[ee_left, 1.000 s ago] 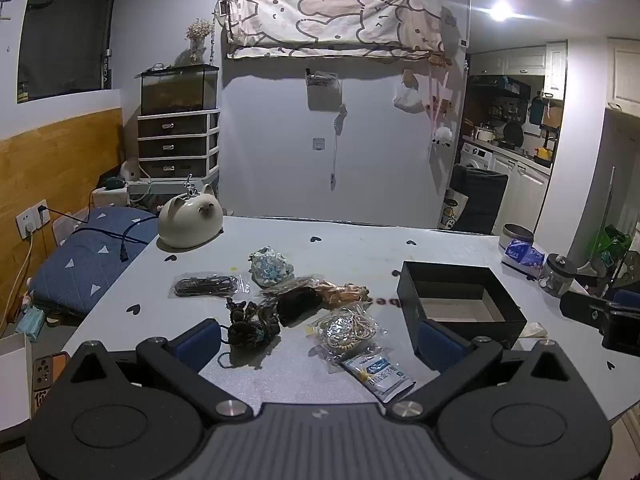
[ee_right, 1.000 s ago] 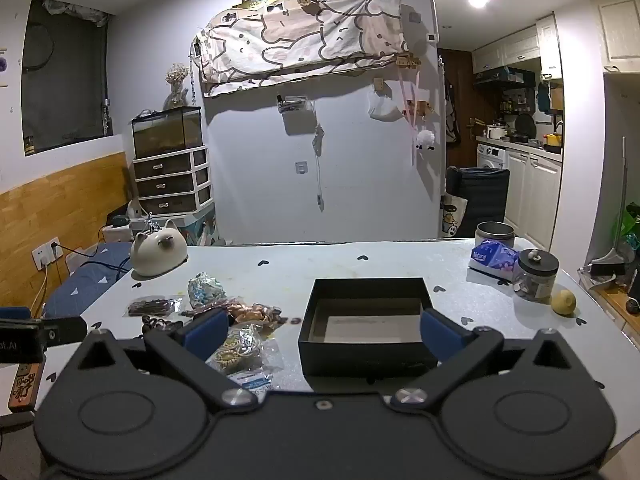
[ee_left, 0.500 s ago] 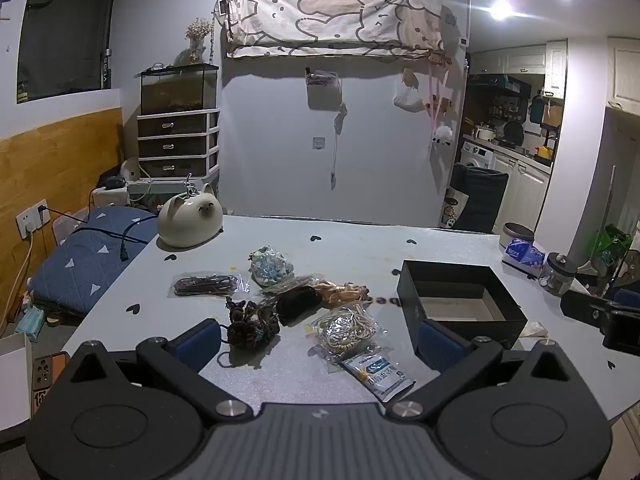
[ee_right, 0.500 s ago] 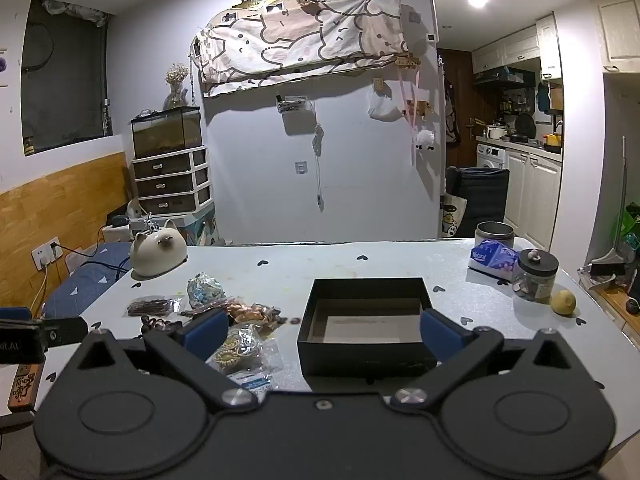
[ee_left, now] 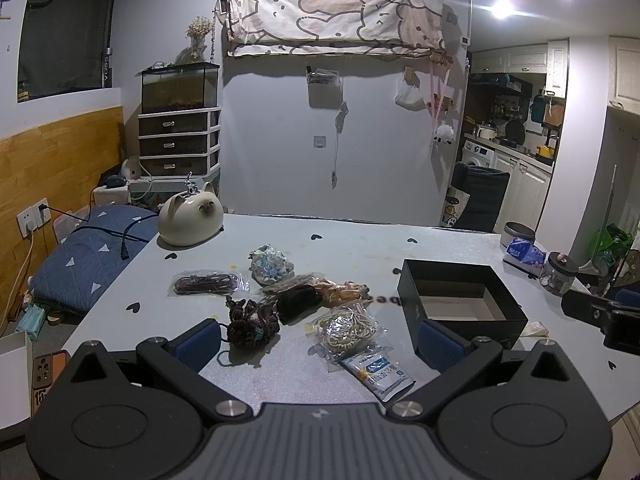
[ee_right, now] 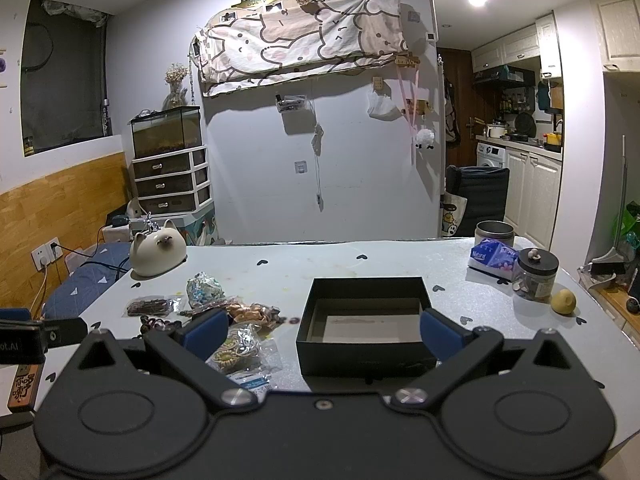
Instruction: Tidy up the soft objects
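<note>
The right claw (ee_right: 322, 330) hangs wide apart and empty above the near edge of the grey table (ee_right: 320, 264). Straight ahead at twelve o'clock stands the open black box (ee_right: 364, 334), its floor bare. At ten o'clock lies a cluster of small bagged soft items (ee_right: 240, 350). At two o'clock a glass jar (ee_right: 535, 274) stands beside a tissue pack (ee_right: 494, 256).

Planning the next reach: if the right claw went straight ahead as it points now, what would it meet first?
Most likely the black box: it sits on the table directly between the open fingers of the right claw, near wall facing them. Its height relative to the claw is unclear, so it might pass over the rim.
</note>
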